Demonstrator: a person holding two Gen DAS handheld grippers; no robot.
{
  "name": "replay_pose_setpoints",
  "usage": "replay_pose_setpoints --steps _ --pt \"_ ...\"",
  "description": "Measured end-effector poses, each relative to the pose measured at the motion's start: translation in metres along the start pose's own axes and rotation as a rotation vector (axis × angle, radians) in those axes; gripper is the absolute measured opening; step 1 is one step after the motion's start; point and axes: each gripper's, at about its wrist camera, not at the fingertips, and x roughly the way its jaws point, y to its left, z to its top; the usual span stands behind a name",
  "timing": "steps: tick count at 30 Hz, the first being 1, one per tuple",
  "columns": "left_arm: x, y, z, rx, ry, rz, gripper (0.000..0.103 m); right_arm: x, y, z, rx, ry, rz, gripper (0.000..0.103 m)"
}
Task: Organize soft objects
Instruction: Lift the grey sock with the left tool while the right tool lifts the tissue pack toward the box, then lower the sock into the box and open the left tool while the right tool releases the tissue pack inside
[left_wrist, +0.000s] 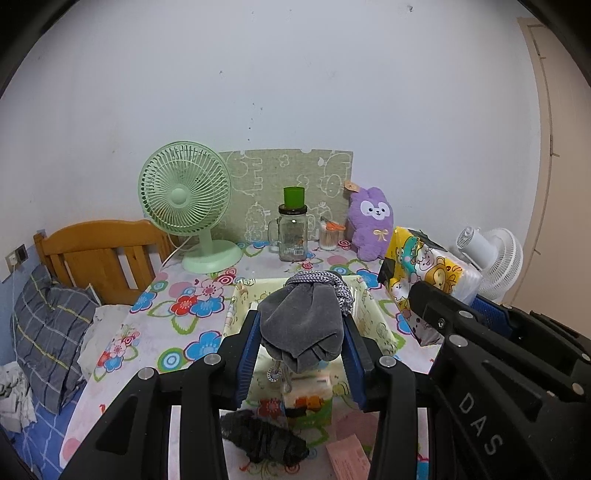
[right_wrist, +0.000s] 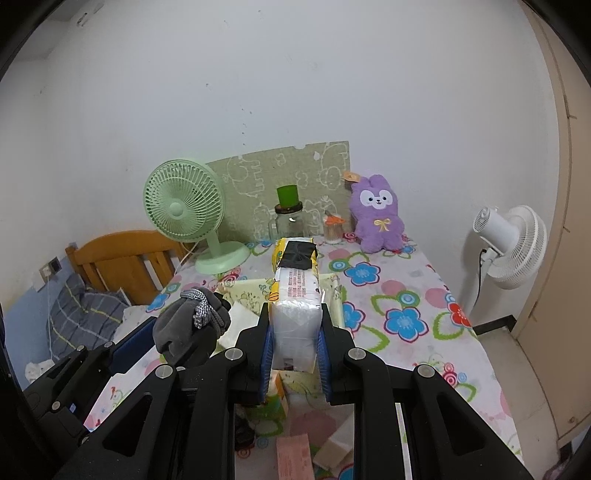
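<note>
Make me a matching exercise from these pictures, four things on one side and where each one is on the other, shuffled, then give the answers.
Things:
1. grey pouch
2. tissue pack
3. purple plush rabbit
4. green cup

Places:
A. on top of the glass jar
B. held in the right gripper
C. against the wall at the back of the table
D. held in the left gripper

Pairs: 1-D, 2-B, 3-C, 4-A
</note>
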Motion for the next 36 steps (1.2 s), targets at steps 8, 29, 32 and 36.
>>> replay_pose_setpoints --steps 8,29,32,36 --pt "0.027 0.001 0.009 -0.001 0.015 0.002 0.043 0.031 -0.003 0.01 -0.005 0.018 0.001 0.024" --pt "0.102 0.01 0.013 -0.011 0.099 0.013 0.043 0.113 -0.008 0.018 -0.008 0.094 0.024 0.024" --pt "0.114 0.011 0.011 -0.014 0.115 0.006 0.043 0.125 -0.009 0.017 -0.015 0.108 0.032 0.024" --pt "0.124 0.013 0.006 -0.02 0.139 0.002 0.044 0.137 -0.01 0.013 -0.017 0.124 0.05 0.024"
